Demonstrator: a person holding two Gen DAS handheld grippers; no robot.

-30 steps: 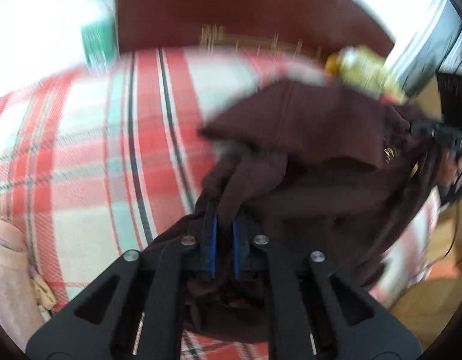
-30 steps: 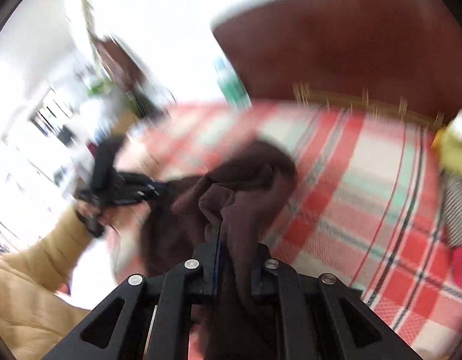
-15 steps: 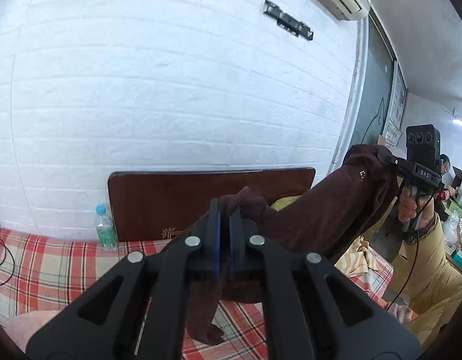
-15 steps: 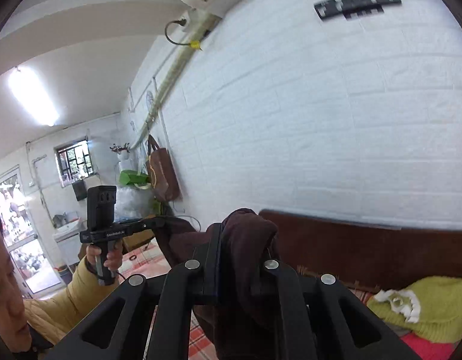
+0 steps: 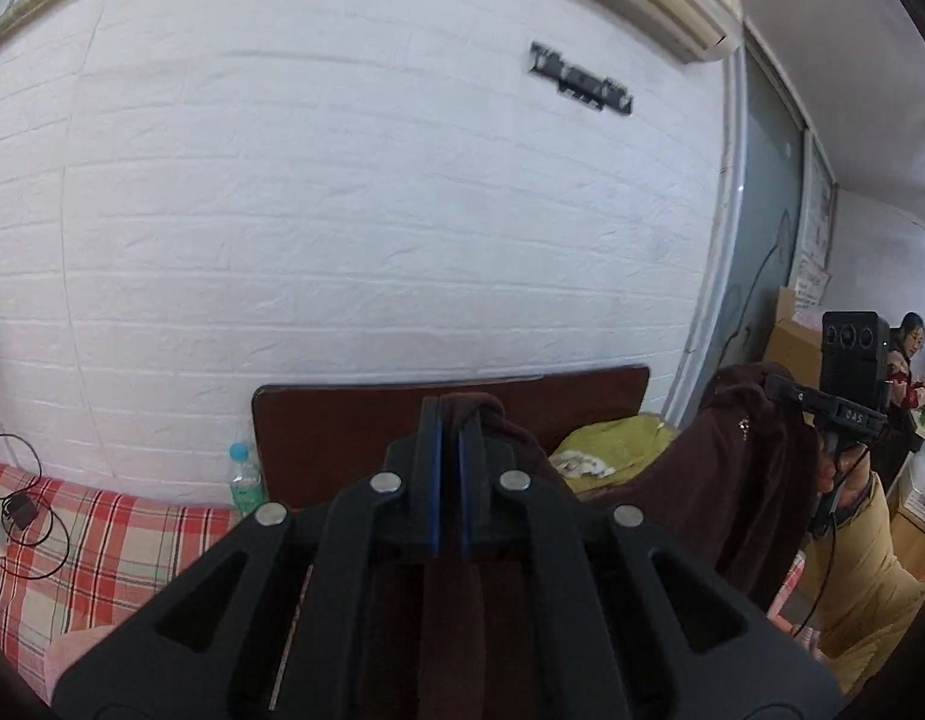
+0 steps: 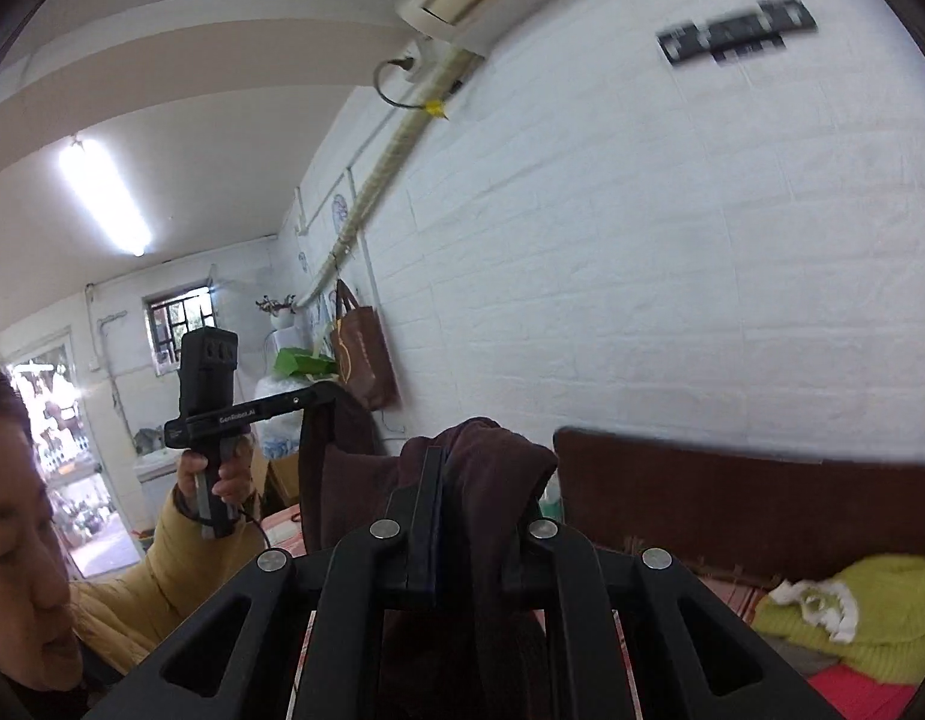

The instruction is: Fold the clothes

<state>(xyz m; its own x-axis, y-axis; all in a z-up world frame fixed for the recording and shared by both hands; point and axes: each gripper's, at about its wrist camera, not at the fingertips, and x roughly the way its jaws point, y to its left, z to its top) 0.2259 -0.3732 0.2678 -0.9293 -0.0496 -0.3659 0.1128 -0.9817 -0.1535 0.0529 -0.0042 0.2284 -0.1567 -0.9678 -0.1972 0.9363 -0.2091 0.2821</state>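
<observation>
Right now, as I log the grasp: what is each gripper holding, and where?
Both hold one dark maroon garment: the left gripper and the right gripper each pinch a bunched fold at its top edge.

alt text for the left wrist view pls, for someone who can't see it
The left gripper is shut on a dark maroon garment, held up in the air in front of a white brick wall. The cloth stretches right to the right gripper, also clamped on it. Below are a brown headboard, a plaid bed sheet and a water bottle.

Open air ahead up to the white brick wall (image 5: 354, 252); headboard (image 5: 342, 426) and bottle (image 5: 244, 477) stand below
</observation>
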